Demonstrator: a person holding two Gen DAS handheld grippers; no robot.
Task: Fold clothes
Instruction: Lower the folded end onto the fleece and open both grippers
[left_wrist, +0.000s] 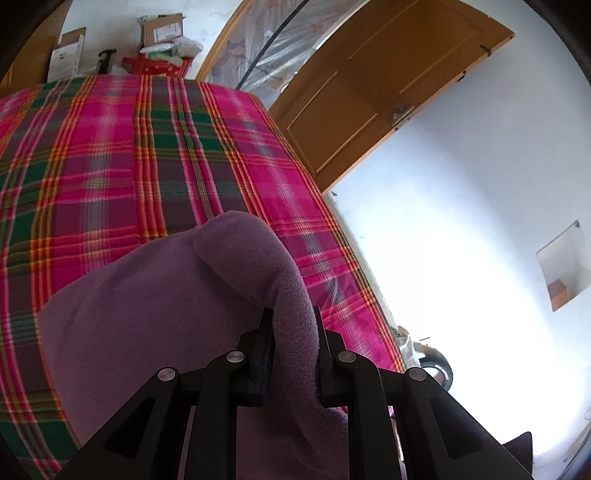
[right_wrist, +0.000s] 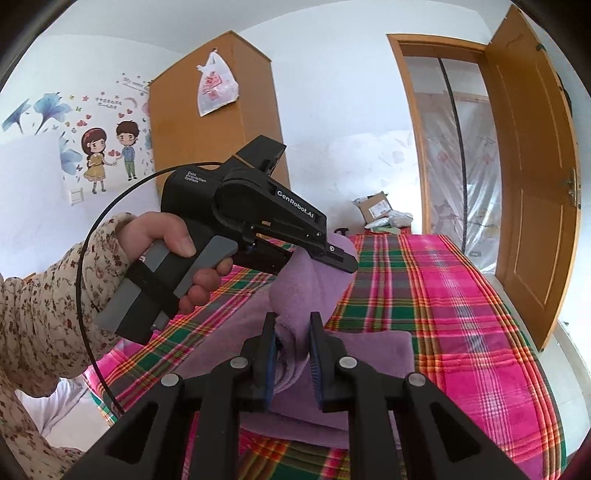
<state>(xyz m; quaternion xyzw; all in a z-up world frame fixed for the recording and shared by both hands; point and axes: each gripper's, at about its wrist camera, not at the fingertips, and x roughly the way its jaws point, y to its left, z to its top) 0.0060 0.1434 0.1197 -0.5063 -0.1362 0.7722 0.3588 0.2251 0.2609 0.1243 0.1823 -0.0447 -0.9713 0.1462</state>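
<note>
- My left tongs (left_wrist: 293, 325) are clamped on a thick rolled edge of the purple fleece garment (left_wrist: 155, 306); the cloth fills the narrow gap between the two black fingers and bulges above them.
- In the left wrist view the garment rises in a rounded hump ahead of the fingers and drapes down to the left over the plaid bedspread (left_wrist: 122, 147).
- My right tongs (right_wrist: 292, 332) are likewise closed on a bunched fold of the same purple fleece garment (right_wrist: 369, 350); blue pads (right_wrist: 317, 369) press against the cloth on both sides.
- From the right wrist view, the left tongs (right_wrist: 341, 258) appear as a black pistol-grip unit held by the person's left hand (right_wrist: 166, 240), with a floral sleeve (right_wrist: 48, 295) on the arm. Its tip is in contact with the raised upper part of the garment.
- The garment is lifted between the two grips; its lower part lies flat in a folded layer on the bed, just beyond my right fingers.
- The bedspread (right_wrist: 461, 295) covers the bed in pink, green and red checks.
- Surroundings noted: a wooden door (right_wrist: 532, 177) stands open to the right, a wooden wardrobe (right_wrist: 218, 110) with a white plastic bag (right_wrist: 216, 85) hanging on it stands behind, and cardboard boxes (left_wrist: 162, 29) sit beyond the far end of the bed.
</note>
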